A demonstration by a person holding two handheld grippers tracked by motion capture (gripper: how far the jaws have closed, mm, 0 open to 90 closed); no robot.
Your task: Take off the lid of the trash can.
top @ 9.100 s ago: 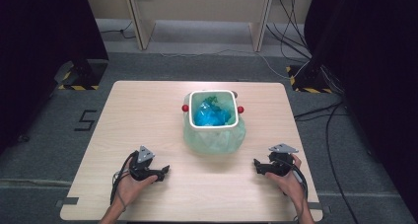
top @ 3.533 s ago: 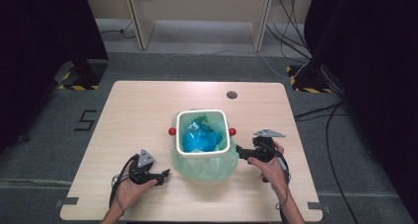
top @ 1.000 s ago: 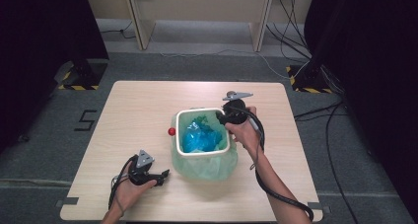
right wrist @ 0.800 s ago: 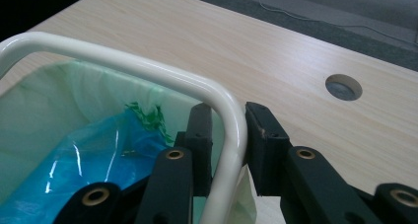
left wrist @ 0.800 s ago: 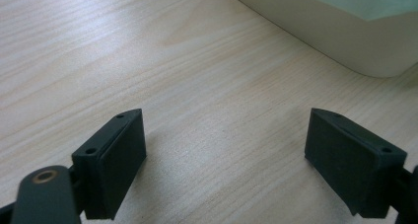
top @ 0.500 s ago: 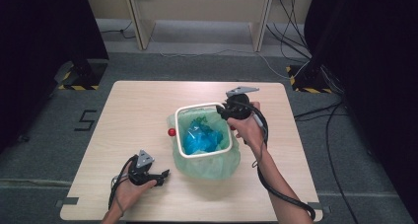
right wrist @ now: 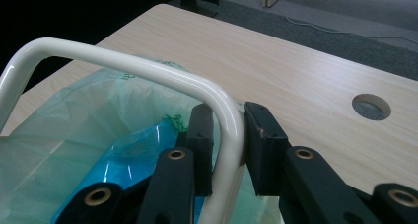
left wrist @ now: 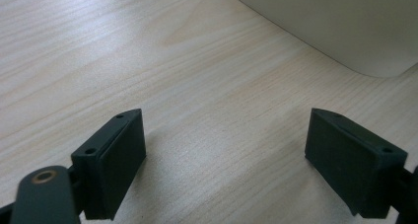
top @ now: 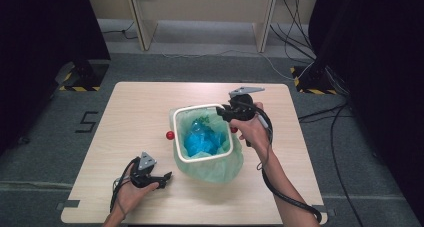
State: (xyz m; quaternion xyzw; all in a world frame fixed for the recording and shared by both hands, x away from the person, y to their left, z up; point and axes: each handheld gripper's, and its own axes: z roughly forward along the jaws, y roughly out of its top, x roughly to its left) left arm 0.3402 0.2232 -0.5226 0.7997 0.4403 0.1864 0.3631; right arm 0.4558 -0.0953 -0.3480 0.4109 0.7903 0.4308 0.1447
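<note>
A pale green bin lined with a green bag (top: 215, 169) stands mid-table with something blue (top: 202, 139) inside. A white ring frame (top: 175, 132) with red knobs (top: 170, 135) sits around its mouth. My right gripper (top: 222, 112) reaches in from the far right and is shut on the ring's far right corner. In the right gripper view the white ring (right wrist: 123, 63) runs between the pads, and my right gripper (right wrist: 229, 118) pinches it from both sides. My left gripper (top: 165, 177) rests on the table at the near left, open and apart from the bin. In its own view the left gripper (left wrist: 226, 140) has bare wood between the jaws.
The bin's pale wall (left wrist: 335, 26) stands ahead of the left jaws. A round hole (right wrist: 371, 107) in the tabletop lies beyond the right gripper. The wooden table (top: 135, 102) has free room at the far left. Cables and stands lie on the floor behind.
My right gripper has risen a little with the white ring in it, and the ring's far right corner now sits higher. The left gripper has not moved.
</note>
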